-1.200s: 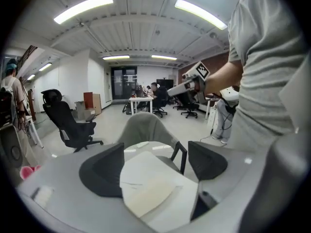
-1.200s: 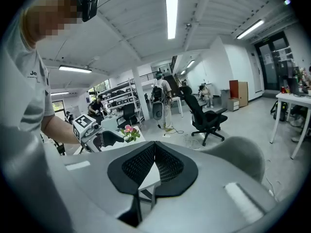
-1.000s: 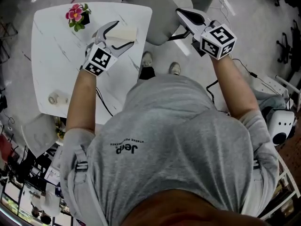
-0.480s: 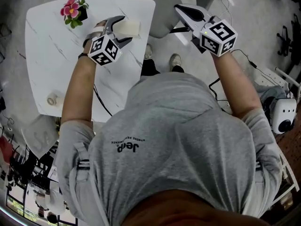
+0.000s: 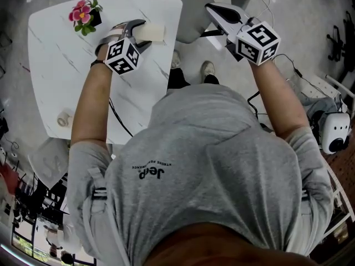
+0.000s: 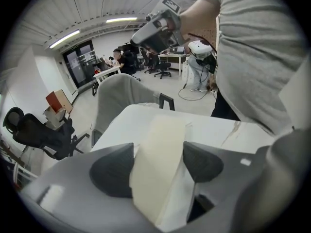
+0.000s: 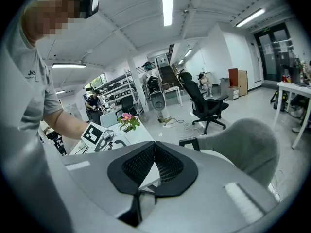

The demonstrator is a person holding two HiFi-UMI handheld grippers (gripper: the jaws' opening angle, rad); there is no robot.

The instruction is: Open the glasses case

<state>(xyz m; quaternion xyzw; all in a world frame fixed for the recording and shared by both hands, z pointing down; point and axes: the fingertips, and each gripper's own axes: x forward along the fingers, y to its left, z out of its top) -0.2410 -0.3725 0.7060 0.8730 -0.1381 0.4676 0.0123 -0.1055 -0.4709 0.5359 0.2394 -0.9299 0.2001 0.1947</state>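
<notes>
A cream glasses case lies closed near the far right edge of the white table. My left gripper points down at it, one jaw on either side. In the left gripper view the case runs lengthwise between the dark pads. The jaws are closing, and I see no firm press on the case. My right gripper hangs in the air over the grey chair, off the table. Its meshed pads meet with nothing between them.
A small pot of pink flowers stands at the table's far left corner. A small round object lies near the table's near left edge. A grey chair stands beyond the table's right edge, and a white device sits on the floor at right.
My left gripper has come down and rolled, from above the case to straddling it, and its jaws have narrowed. The right gripper has hardly moved.
</notes>
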